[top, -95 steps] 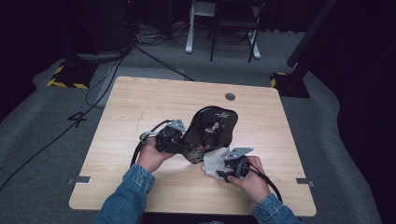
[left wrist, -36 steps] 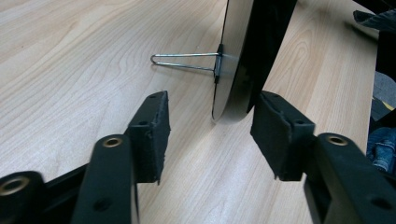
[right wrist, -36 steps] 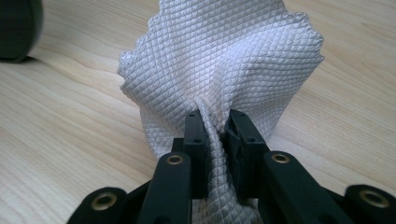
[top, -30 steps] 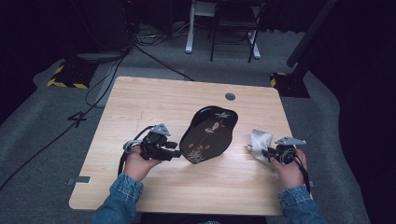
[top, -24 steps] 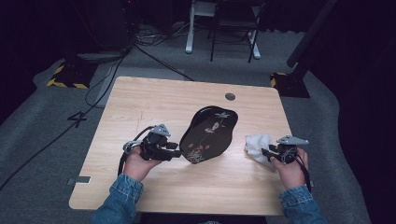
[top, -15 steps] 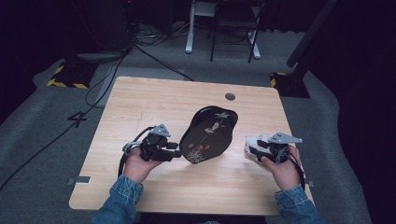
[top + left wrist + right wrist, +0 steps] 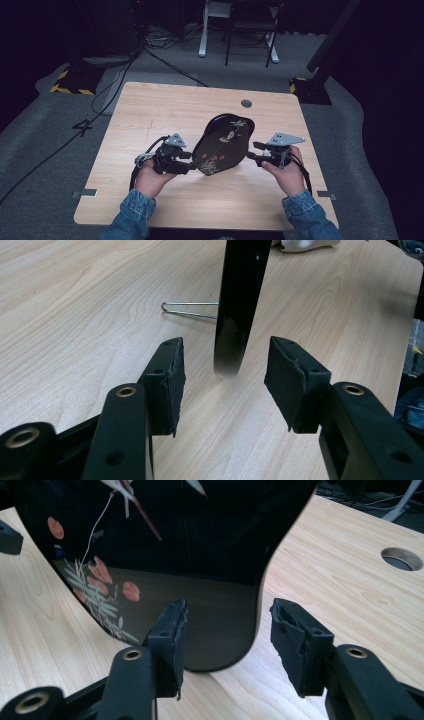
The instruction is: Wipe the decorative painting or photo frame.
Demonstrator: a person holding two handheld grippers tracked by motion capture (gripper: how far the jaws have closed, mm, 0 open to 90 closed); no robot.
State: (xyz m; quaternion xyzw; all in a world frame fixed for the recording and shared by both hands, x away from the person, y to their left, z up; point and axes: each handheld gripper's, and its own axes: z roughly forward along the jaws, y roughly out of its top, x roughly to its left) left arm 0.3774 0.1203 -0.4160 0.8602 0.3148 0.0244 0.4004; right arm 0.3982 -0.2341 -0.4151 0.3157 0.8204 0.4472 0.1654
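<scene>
Now: both grippers wide | left gripper (image 7: 224, 382) straddles tray (image 7: 221, 145) edge | right gripper (image 7: 227, 640) beside rim | close squarely, evenly, avoid slipping.

- The black tray (image 7: 239, 305) runs off the top edge in the left gripper view; its painted face is turned away (seen edge-on)
- A wire stand (image 7: 190, 310) passes behind the tray, its far part hidden
- A white cloth (image 7: 302, 245) is cut by the top edge

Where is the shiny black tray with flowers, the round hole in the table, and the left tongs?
Black tray (image 7: 222, 145): high view, middle of its painted face.
Round hole (image 7: 246, 103): high view, its centre.
Left tongs (image 7: 225, 377): left gripper view, between the open tips.
</scene>
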